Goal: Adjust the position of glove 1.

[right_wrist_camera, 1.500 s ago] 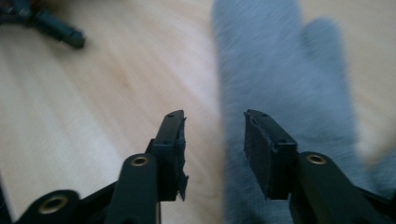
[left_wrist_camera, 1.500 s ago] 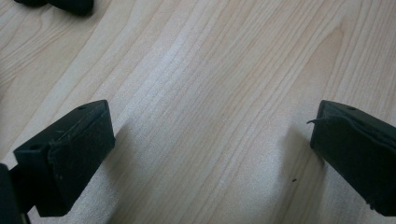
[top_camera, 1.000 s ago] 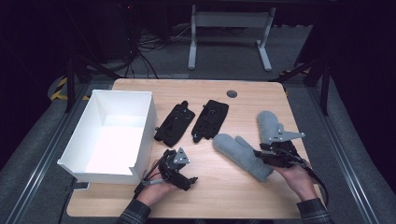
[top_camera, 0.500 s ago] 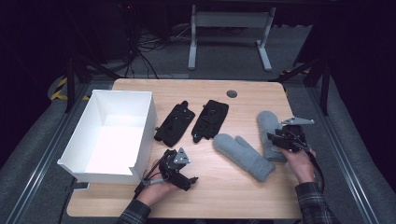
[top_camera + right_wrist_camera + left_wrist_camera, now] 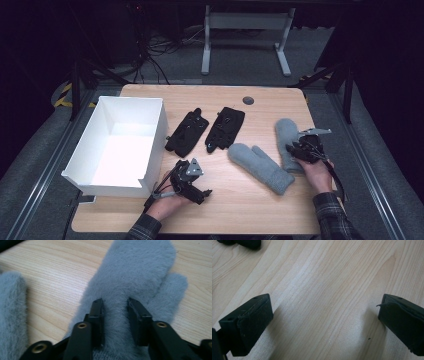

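A box point(image 5: 150, 135) is set at the table's point(image 5: 240, 210) left edge. Two gloves point(image 5: 187, 131) point(image 5: 225, 128) are laid side by side just right of it. Two mittens point(image 5: 261, 167) point(image 5: 287, 137) are placed further right, one lying nearer the front edge.

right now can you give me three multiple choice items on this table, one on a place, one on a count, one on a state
1. Where is the white box?
A. the table's left side
B. the table's right side
C. on the floor

2. How many grey mittens lie on the table?
A. one
B. two
C. four

3. What is the right hand-held gripper doing?
A. open over bare wood
B. pinching a fold of a grey mitten
C. holding a black glove

Answers:
1 A, the high view shows the box by the left edge.
2 B, the pinched mitten and a second grey mitten.
3 B, grey fleece bunches between its jaws.
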